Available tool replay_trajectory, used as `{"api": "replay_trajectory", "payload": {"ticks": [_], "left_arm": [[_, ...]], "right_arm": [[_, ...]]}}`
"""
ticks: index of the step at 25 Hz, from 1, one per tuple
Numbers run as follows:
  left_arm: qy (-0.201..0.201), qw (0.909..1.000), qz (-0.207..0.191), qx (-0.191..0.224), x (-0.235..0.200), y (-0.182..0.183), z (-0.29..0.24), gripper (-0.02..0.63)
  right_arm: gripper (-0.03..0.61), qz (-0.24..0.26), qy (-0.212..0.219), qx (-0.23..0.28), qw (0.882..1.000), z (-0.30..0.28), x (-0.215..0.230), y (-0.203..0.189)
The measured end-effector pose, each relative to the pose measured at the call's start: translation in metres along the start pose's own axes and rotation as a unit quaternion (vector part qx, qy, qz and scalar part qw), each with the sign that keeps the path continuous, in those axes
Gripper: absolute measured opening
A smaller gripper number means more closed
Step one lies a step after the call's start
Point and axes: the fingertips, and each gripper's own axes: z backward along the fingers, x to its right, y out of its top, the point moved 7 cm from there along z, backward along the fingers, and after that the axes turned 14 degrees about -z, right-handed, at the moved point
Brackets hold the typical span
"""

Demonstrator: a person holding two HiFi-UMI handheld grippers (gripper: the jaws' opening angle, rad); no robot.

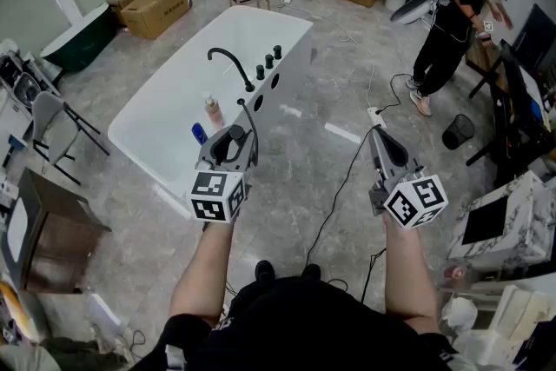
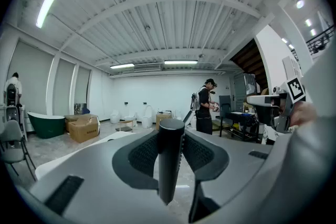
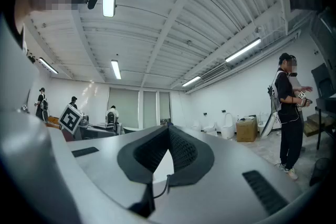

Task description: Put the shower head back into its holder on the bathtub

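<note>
Grey floor tiles are seen around a white bathtub (image 1: 165, 113). A black shower head (image 2: 170, 165) is gripped upright by the left tongs (image 1: 230, 142), seen over the bathtub's near edge. The right tongs (image 1: 379, 139) are closed on nothing, over the floor.

Ahead of left claw (image 1: 228, 143), bathtub (image 1: 252, 22) rim is crowded by faucet (image 1: 228, 61), knobs (image 1: 268, 62), bottles (image 1: 212, 110). Between it and right claw (image 1: 383, 143), floor (image 1: 300, 165) is left open, crossed only by cable (image 1: 334, 200).
</note>
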Motion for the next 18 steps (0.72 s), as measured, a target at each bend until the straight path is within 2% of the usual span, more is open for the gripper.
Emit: {"api": "replay_trajectory", "payload": {"ticks": [9,18], "left_arm": [[-0.004,0.9999,0.004,-0.012,0.006,-0.005,-0.001,0.146],[-0.006,0.9998,0.014,-0.015,0.021,-0.001,-0.01,0.146]], "right_arm": [[0.011,-0.008,-0.008,-0.01,1.0,0.003,0.0,-0.004],[0.011,-0.019,-0.013,-0.007,1.0,0.023,0.019,-0.001]]}}
